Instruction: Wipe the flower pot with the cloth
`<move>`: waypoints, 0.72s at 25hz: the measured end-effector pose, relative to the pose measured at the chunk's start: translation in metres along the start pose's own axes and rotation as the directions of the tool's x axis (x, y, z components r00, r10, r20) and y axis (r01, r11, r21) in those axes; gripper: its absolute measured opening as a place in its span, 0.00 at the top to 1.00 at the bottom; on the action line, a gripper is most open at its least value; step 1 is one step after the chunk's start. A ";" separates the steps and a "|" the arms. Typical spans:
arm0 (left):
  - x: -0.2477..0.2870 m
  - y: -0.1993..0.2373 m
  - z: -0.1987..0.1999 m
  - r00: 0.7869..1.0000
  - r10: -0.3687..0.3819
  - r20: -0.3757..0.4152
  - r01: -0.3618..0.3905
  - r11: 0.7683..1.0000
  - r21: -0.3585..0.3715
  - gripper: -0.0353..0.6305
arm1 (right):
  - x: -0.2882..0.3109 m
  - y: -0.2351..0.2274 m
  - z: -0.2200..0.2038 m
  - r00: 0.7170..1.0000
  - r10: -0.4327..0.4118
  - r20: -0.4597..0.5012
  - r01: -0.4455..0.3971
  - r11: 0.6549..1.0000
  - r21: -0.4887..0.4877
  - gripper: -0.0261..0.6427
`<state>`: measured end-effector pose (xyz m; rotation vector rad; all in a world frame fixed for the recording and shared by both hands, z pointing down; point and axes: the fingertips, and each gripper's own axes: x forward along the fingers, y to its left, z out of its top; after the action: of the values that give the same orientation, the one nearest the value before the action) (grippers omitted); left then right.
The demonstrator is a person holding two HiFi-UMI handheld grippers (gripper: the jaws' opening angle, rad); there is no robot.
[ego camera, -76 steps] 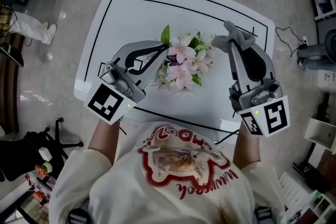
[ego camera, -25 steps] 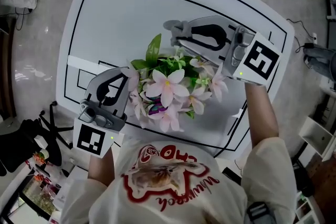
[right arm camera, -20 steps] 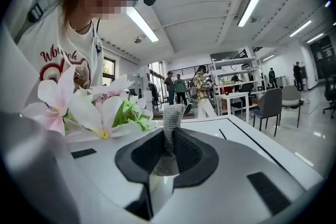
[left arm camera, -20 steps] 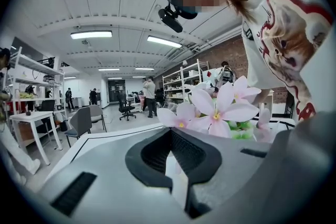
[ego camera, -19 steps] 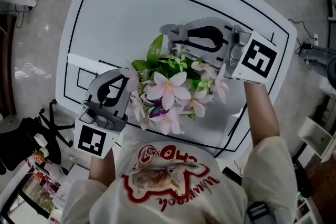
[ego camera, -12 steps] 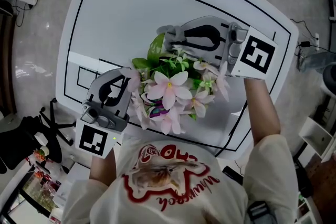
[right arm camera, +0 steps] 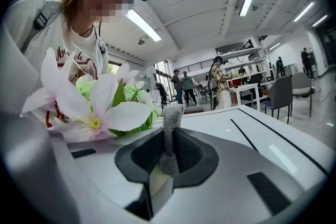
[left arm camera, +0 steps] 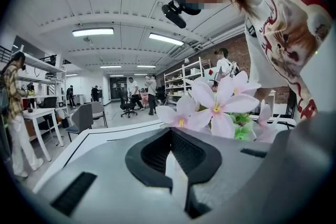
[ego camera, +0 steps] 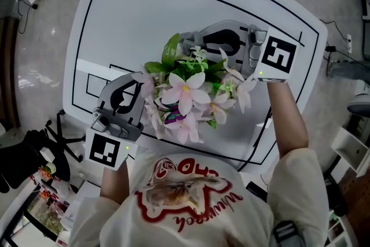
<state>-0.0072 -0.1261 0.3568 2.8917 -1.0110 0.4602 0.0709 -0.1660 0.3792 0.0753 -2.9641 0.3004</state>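
A white table [ego camera: 144, 8] marked with black lines fills most of the head view, and its top is bare apart from the flowers [ego camera: 185, 95] near the middle. They are pink and white with green leaves, and they spread so wide that the flower pot beneath them is hidden.

The left gripper [ego camera: 140, 84] lies at 8 o'clock from the flowers, its tips up against the outer petals. Its jaws are pressed together, and nothing shows between them. The right gripper [ego camera: 185, 40] reaches in from 1 o'clock, level over the table. Its jaws pinch a grey knitted cloth [right arm camera: 171, 123], which stands up out of them just beside the leaves at 12 o'clock.

Around the table is a glossy grey floor [ego camera: 34, 66]. A black chair [ego camera: 29, 162] stands at 8 o'clock from the table and white shelves [ego camera: 354, 147] at 4 o'clock.

The gripper views show a large open workroom. It has a white ceiling with strip lights [left arm camera: 93, 32], a brick wall [left arm camera: 239, 52], metal racks [left arm camera: 184, 73], white desks and grey office chairs [left arm camera: 84, 115]. Several people [left arm camera: 132, 93] stand well back from the table.
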 end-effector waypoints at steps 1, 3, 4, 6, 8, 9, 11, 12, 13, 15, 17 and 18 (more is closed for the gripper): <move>0.000 0.000 0.000 1.000 0.001 0.000 -0.001 1.000 -0.001 0.94 | -0.001 0.000 0.000 1.000 -0.002 0.004 0.002 1.000 0.001 0.90; 0.000 0.001 0.002 1.000 0.004 0.002 -0.004 1.000 -0.006 0.94 | -0.004 -0.001 -0.003 1.000 -0.009 0.006 0.009 1.000 0.009 0.90; 0.000 0.001 0.002 1.000 0.006 0.003 -0.006 1.000 -0.007 0.94 | -0.005 -0.001 -0.004 1.000 -0.011 0.004 0.011 1.000 0.015 0.90; -0.002 0.001 0.003 1.000 0.011 0.004 -0.011 1.000 -0.003 0.94 | -0.007 0.000 -0.007 1.000 -0.013 0.001 0.013 1.000 0.028 0.90; -0.003 0.002 0.003 1.000 0.020 0.007 -0.020 1.000 0.004 0.94 | -0.008 0.002 -0.010 1.000 -0.018 0.001 0.018 0.999 0.043 0.90; -0.004 0.002 0.003 1.000 0.023 0.009 -0.023 1.000 0.007 0.94 | -0.009 0.003 -0.011 1.000 -0.022 0.002 0.022 0.999 0.049 0.90; -0.005 0.002 0.003 1.000 0.024 0.010 -0.024 1.000 0.010 0.94 | -0.010 0.003 -0.013 0.999 -0.034 0.001 0.034 0.998 0.056 0.90; -0.005 0.002 0.004 1.000 0.023 0.011 -0.023 1.000 0.009 0.94 | -0.010 0.003 -0.014 0.999 -0.040 -0.001 0.040 0.998 0.056 0.90; -0.006 0.002 0.005 1.000 0.023 0.012 -0.023 1.000 0.010 0.94 | -0.011 0.002 -0.015 0.999 -0.046 -0.003 0.047 0.997 0.056 0.90; -0.007 0.002 0.007 1.000 0.021 0.016 -0.021 1.000 0.013 0.94 | -0.012 0.003 -0.017 0.998 -0.056 -0.006 0.056 0.997 0.056 0.90; -0.007 0.002 0.009 1.000 0.017 0.019 -0.018 1.000 0.017 0.94 | -0.014 0.003 -0.017 0.998 -0.061 -0.007 0.062 0.996 0.057 0.90; -0.008 0.002 0.009 1.000 0.015 0.019 -0.016 1.000 0.019 0.94 | -0.014 0.003 -0.017 0.998 -0.064 -0.007 0.064 0.996 0.058 0.90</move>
<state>-0.0119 -0.1247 0.3455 2.9126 -1.0381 0.4472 0.0873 -0.1587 0.3926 0.1756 -2.9408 0.3776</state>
